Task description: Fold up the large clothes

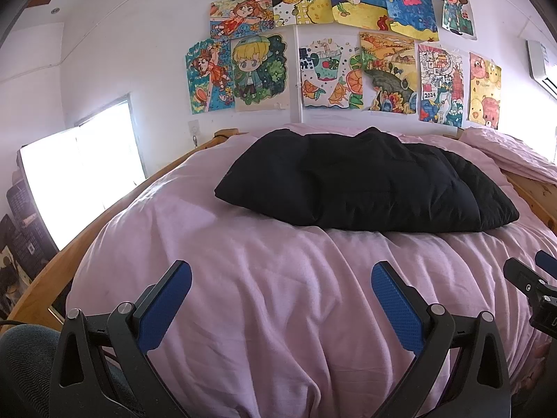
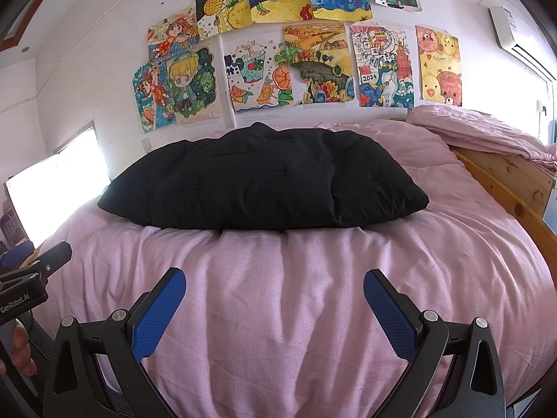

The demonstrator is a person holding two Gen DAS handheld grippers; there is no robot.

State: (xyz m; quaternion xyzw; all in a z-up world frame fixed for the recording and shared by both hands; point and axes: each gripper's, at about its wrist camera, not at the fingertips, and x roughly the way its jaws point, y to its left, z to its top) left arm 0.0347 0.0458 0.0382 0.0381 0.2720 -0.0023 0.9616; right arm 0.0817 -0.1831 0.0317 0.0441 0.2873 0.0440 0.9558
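- beyond both sets of fingers, the black padded garment (image 1: 365, 181) lies in a folded bundle on the pink bedcover (image 1: 261, 313), toward the picture wall.
- its long axis runs side to side, square across both grippers' line of reach.
- left gripper (image 1: 282, 278) is spread wide, holding nothing, well short of the garment's near edge.
- right gripper (image 2: 275, 280) is spread just as wide, empty too, about as far back; neither arm looks clearly nearer.
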